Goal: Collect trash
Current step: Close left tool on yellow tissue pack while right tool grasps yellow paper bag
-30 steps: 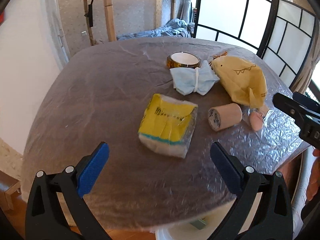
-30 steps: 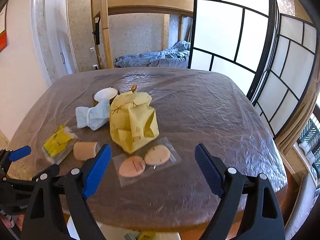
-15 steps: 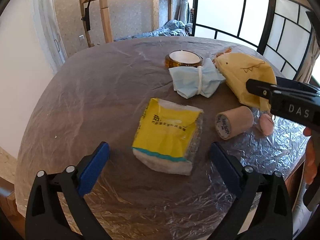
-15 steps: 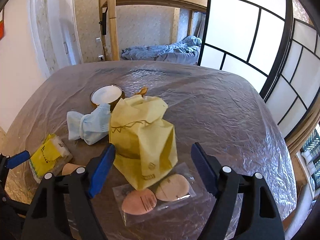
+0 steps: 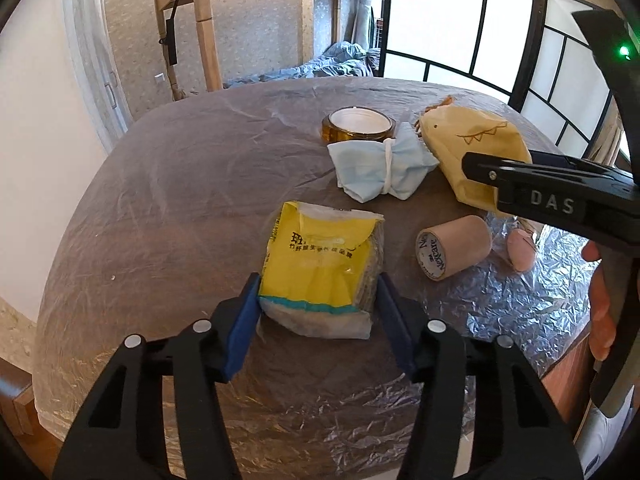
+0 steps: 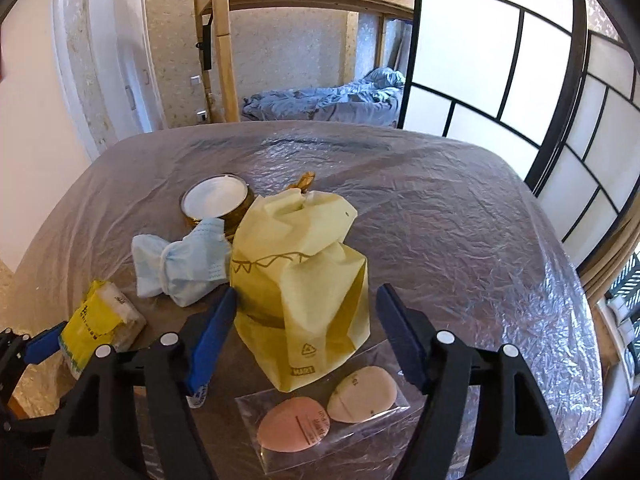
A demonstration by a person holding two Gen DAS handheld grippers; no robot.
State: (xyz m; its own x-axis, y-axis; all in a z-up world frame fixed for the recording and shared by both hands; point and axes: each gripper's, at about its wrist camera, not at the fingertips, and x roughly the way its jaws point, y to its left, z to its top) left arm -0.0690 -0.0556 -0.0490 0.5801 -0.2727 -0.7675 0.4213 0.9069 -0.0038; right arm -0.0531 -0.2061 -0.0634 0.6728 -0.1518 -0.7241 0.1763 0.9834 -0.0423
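Tongs (image 5: 318, 312) pinching yellow tissue pack (image 5: 320, 264).

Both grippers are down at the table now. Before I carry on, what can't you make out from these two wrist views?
- Left gripper: pads flank the yellow tissue pack; contact can't be confirmed.
- Right gripper: jaws straddle the yellow paper bag; its own finger hides most of the tan roll in the right wrist view.
- Bag's contents: hidden.
- Any trash bin: outside both frames.
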